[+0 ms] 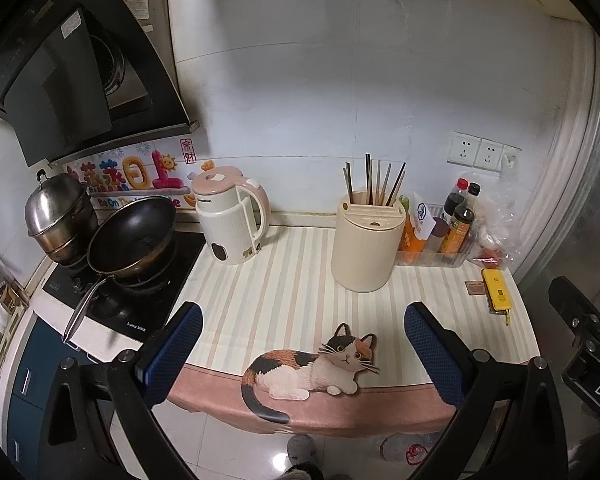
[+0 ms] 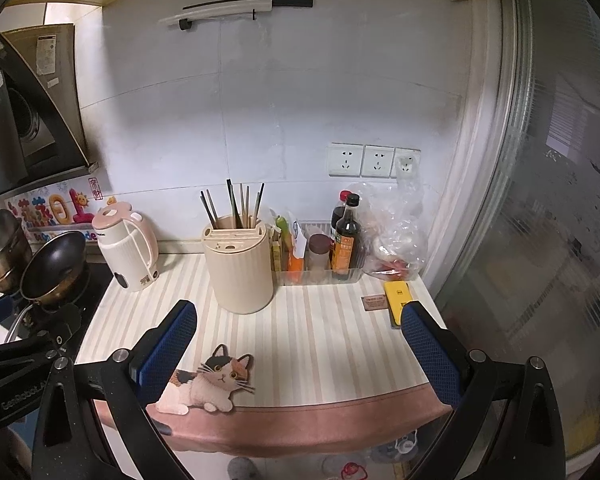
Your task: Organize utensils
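Chopsticks (image 1: 374, 180) upright in the holder (image 1: 366, 240), none loose beside it; both grippers' fingers (image 1: 176, 344) (image 2: 430, 354) wide apart, empty.

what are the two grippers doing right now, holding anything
Left gripper: open, jaws wide apart, holding nothing, above the striped mat.
Right gripper: open, jaws wide apart, holding nothing, facing the utensil holder.

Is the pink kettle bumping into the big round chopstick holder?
Apart. In the left wrist view, a wide strip of striped mat shows between the kettle and the chopstick holder.
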{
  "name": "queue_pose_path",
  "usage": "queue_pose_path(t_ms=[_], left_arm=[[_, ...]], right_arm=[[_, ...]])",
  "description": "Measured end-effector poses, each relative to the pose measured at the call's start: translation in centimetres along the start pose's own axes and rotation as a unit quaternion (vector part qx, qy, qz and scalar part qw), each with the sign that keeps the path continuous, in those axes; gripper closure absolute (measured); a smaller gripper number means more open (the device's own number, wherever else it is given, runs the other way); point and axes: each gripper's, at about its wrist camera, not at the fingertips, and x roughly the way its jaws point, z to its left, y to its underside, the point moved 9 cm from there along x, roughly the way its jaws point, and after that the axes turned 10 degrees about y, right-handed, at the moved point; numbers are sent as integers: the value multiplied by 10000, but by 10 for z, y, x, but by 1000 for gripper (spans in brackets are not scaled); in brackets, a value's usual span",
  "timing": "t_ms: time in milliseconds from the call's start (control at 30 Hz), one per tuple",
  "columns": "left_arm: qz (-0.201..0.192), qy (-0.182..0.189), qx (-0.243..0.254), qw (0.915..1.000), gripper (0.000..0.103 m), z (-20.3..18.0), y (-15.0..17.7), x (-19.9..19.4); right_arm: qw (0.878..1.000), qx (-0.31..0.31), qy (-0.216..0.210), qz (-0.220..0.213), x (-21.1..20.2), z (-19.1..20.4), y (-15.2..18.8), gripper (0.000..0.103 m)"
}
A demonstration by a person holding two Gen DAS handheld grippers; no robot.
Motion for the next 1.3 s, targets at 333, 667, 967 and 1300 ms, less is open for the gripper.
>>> queue_pose_path(t_ms=[333, 667, 967, 1300], left_arm=[[-23, -73, 5, 10000, 0, 5, -2, -2], [-29, -88, 9, 10000, 0, 5, -2, -3], [-35, -66, 14, 10000, 0, 5, -1, -4], [-41, -19, 25, 10000, 0, 2, -2, -5]], right_arm=[[10000, -31, -54, 19, 2, 5, -1, 0], [9999, -76, -76, 121, 7, 8, 4, 0], [9999, -76, -75, 122, 6, 8, 4, 0], [9999, -84, -64, 105, 5, 7, 4, 0]])
